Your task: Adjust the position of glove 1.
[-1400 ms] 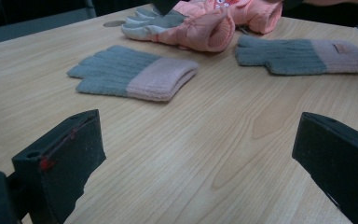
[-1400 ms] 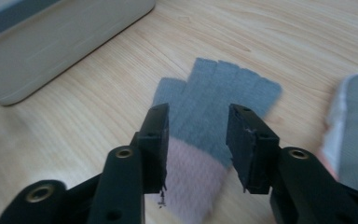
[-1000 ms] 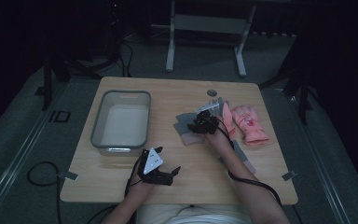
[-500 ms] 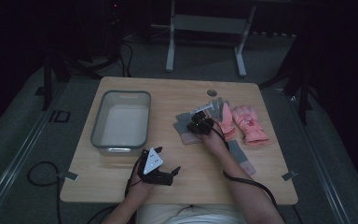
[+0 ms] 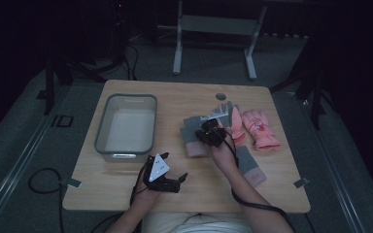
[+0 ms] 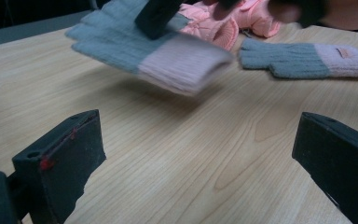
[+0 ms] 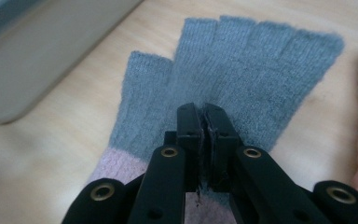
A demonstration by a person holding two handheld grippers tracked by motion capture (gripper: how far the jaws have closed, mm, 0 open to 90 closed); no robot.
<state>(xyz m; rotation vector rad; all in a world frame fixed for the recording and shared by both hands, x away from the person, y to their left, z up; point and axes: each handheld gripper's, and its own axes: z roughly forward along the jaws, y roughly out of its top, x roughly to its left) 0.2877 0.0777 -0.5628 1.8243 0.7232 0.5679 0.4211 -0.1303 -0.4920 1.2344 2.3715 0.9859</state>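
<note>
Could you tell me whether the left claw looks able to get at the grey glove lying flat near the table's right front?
Probably not directly: the left claw rests open at the table's front, and the person's right forearm lies between it and that grey glove. The right claw is shut on the other grey glove.

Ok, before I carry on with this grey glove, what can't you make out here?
- High view: the right gripper covers the grip on the grey glove.
- Left gripper view: the glove's cuff is motion-blurred.
- Right gripper view: the bin is blurred and cut by the edge.
- High view: the pink glove's print is too small.
</note>
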